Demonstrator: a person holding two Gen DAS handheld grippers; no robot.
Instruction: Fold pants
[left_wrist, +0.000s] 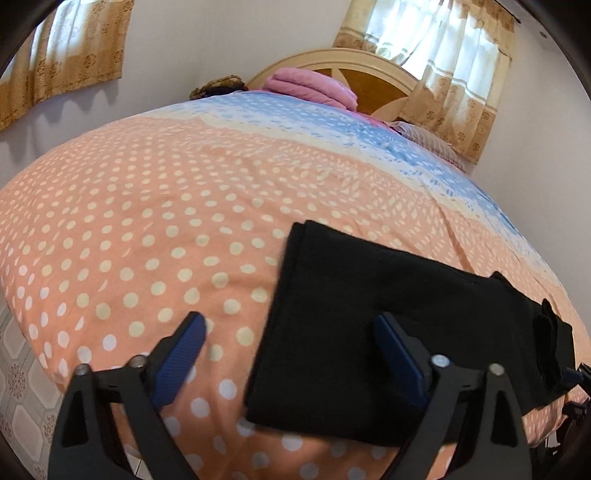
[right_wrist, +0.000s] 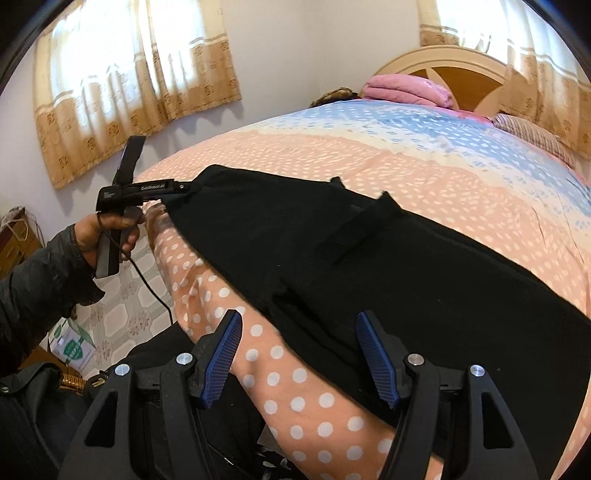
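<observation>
Black pants (left_wrist: 369, 332) lie folded on a polka-dot bed (left_wrist: 147, 221). Left tongs (left_wrist: 291, 354) and right tongs (right_wrist: 299, 354) hover spread above them, pinching nothing.

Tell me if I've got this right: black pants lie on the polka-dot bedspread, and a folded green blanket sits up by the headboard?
Nearly. The folded blanket by the headboard is pink, not green, as the left wrist view shows. The rest holds: black pants lie on the polka-dot bedspread.
</observation>
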